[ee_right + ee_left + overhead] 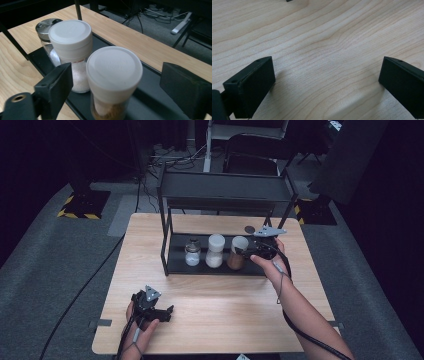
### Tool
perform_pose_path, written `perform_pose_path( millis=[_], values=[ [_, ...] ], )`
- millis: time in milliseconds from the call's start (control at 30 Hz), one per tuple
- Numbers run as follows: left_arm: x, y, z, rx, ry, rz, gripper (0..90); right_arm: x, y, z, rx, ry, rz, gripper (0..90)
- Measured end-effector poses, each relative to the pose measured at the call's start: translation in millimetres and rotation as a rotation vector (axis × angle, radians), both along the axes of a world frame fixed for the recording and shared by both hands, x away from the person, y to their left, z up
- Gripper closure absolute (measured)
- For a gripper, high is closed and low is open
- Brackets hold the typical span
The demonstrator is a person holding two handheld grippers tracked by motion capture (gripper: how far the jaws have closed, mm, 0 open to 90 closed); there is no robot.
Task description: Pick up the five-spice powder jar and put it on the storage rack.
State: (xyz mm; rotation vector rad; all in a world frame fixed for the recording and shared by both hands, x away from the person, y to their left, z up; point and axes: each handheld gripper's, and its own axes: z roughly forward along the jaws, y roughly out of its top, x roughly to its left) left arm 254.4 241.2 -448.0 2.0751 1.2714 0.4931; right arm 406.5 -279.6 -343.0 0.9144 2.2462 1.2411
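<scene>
Black jaws of the right gripper (115,87) stand released either side of the brown spice jar (113,82) on the rack (172,265) shelf's right end — rigid, light, likely smooth-sided, so grasp below its lid. From above, three jars line up. Left gripper (327,82) gapes over bare table (324,37).
</scene>
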Motion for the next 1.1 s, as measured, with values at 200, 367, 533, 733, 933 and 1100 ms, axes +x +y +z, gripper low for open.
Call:
perform_pose_path(
  millis=[200,367,533,733,933,1100],
  values=[
    [0.1,0.1,0.1,0.000,0.001,-0.001,0.0,-15.7,-12.7,10.8,0.007,0.002,-0.002,10.4],
    [0.1,0.1,0.1,0.000,0.001,-0.001,0.0,-27.7,-22.7,14.4,0.023,0.011,0.013,9.5],
    [0.2,0.1,0.1,0.000,0.001,-0.001,0.0,-39.3,-30.8,16.2,0.030,0.011,0.033,9.3],
    [0.3,0.1,0.2,0.001,0.001,-0.002,0.0,-52.0,-39.2,15.8,0.043,0.016,0.054,9.0],
    [0.4,0.2,0.2,0.002,0.001,-0.002,0.0,-65.1,-46.9,14.6,0.051,0.014,0.065,8.7],
    [0.3,0.1,0.1,0.001,0.000,-0.002,0.0,-73.8,-51.1,14.6,0.051,0.022,0.071,8.6]
  ],
)
